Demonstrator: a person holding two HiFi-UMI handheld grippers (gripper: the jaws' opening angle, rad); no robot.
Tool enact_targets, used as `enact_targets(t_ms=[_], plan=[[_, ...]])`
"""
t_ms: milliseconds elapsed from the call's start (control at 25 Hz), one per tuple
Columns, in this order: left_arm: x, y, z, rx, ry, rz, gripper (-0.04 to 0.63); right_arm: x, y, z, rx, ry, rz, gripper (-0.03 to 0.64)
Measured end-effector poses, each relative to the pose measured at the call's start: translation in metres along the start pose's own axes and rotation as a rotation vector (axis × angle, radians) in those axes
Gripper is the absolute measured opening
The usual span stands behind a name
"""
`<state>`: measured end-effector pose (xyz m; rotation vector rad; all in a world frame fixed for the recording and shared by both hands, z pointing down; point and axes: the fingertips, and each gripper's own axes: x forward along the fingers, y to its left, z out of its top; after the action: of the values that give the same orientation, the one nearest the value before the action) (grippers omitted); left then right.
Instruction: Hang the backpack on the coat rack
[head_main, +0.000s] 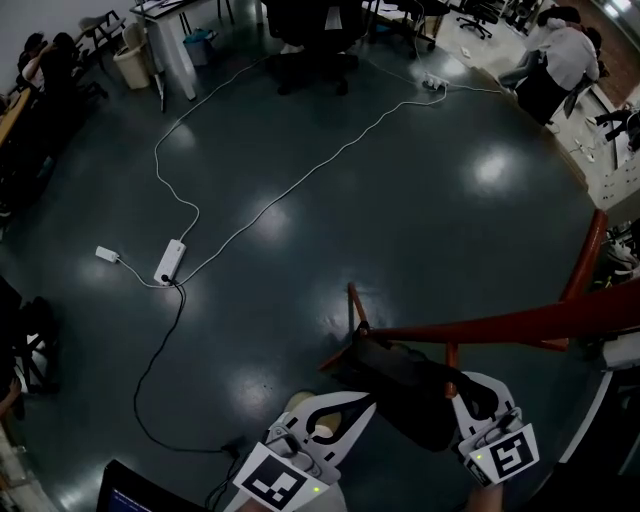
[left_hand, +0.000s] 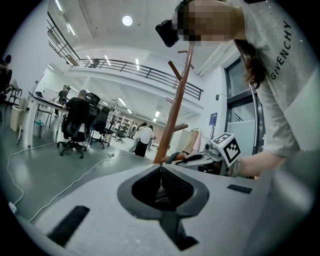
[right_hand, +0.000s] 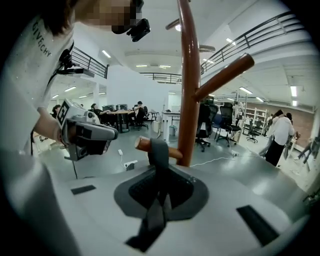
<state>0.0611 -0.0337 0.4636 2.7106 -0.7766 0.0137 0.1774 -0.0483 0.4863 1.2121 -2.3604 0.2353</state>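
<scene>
**At the coat rack (head_main: 520, 322), backpack (head_main: 405, 385) between both tools**

Right tool (right_hand: 160, 170) was clamped on the strap (right_hand: 159, 150), which looped over a low peg (right_hand: 141, 143). Left tool (left_hand: 161, 169) had its jaws closed together, just beside the dark backpack.

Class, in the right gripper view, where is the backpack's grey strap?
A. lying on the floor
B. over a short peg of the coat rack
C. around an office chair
B: the strap drapes over the peg beside the rack's pole.
</scene>
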Motion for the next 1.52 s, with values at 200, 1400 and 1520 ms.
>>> enact_targets(t_ms=[200, 1400, 1520], plan=[[0.005, 0.002, -0.002, 0.017, 0.004, -0.005, 0.011, 0.010, -0.002, -0.010, -0.051, 0.049, -0.034, 0.028], [0.023, -0.067, 0.041, 0.112, 0.020, -0.178, 0.011, -0.060, 0.042, 0.032, 0.198, 0.011, -0.177, 0.063], [0.024, -0.076, 0.047, 0.126, 0.015, -0.200, 0.011, -0.070, 0.057, 0.046, 0.204, -0.035, -0.191, 0.048]])
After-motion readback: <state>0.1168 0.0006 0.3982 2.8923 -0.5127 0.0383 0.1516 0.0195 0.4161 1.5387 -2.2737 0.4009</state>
